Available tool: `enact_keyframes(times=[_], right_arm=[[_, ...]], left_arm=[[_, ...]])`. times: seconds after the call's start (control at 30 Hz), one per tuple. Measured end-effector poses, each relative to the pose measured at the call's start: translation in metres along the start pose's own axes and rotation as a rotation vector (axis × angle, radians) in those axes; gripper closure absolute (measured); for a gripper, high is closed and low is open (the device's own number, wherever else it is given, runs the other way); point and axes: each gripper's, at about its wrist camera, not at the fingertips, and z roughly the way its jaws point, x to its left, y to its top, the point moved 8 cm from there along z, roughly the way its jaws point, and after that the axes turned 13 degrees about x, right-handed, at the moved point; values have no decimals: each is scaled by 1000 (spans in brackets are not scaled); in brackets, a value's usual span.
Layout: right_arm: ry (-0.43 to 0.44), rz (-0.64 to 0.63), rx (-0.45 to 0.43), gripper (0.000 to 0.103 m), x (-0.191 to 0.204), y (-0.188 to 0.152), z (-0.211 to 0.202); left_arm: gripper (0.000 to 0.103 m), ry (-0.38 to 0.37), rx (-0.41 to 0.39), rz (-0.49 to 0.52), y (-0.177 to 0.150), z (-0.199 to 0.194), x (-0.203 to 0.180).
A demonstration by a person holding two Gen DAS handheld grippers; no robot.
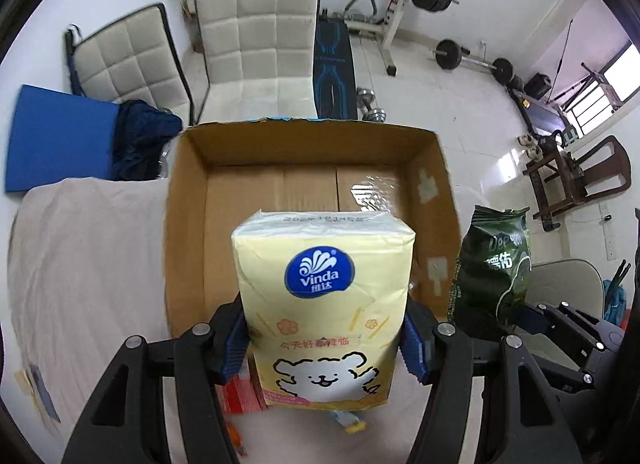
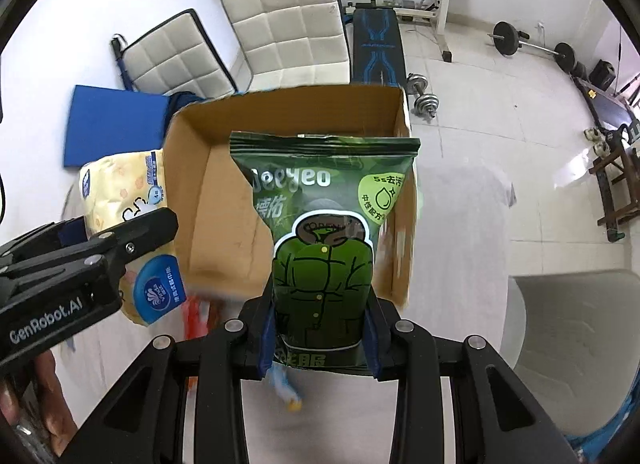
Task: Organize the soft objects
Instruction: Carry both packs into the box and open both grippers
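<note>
Left wrist view: left gripper is clamped on a yellow tissue pack, blue pads pressed into both its sides. Pack's long axis runs fwd along the fingers. The open cardboard box lies straight ahead and below, its near rim just under the pack's far end, inside looks bare. So the move into the box is fwd and down. Green wipes bag sits to the right, beside the box's right wall.

Right wrist view: right gripper grips that green wipes bag by its lower part, bag upright w/ top seal over the box opening. Box is dead ahead. Both grippers look about equally near it; the tissue pack is at the box's left wall.
</note>
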Motion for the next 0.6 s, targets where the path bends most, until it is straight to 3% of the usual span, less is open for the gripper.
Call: enact_keyframes(times=[0.17,0.3,0.47,0.6], right_arm=[[9,23,79,66,12,64,57],[2,48,145,66,6,94,102],[-42,60,199,66,-1,116,151],[-51,55,216,66,-4,125,166]], left_arm=[[43,-37,98,4,51,47,13],[43,-58,167,0,76,80,19],[43,-61,223,-7,97,119,24],[43,-86,248,-17,101,133,26]])
